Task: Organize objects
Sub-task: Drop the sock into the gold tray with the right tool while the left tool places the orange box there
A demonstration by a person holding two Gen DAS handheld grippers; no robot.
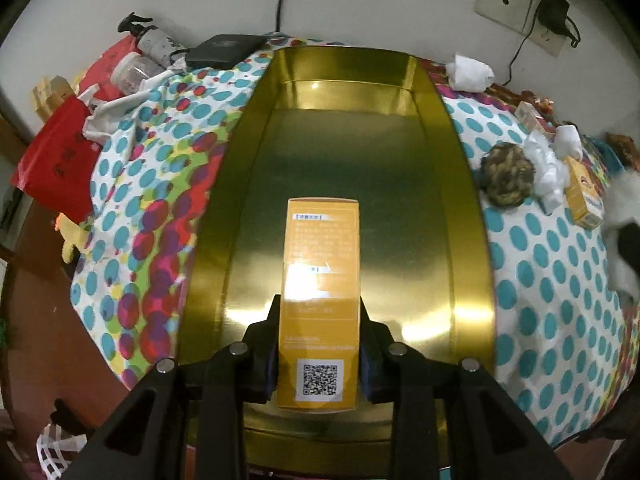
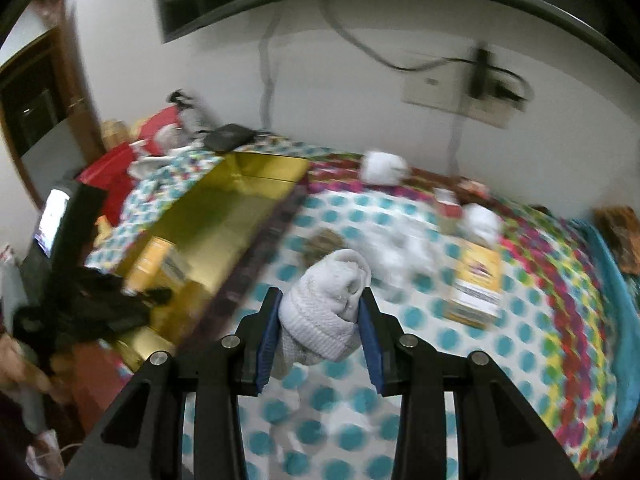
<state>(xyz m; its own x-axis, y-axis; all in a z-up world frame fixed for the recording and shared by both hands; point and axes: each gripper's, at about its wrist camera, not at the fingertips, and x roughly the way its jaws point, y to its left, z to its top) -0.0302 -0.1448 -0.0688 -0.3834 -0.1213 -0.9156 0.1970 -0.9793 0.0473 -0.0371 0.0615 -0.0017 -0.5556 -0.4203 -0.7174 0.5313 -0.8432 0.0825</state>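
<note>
left gripper clamping orange box over gold tray, qr code facing camera; right wrist view showing same box low inside tray from side, blurred. right gripper squeezing rolled white sock above polka-dot cloth, sock seen clearly only there. left of tray: red bag, spray bottle, black device. right of tray: camo ball, crumpled white pieces, second orange box. wall socket with charger behind.
</note>
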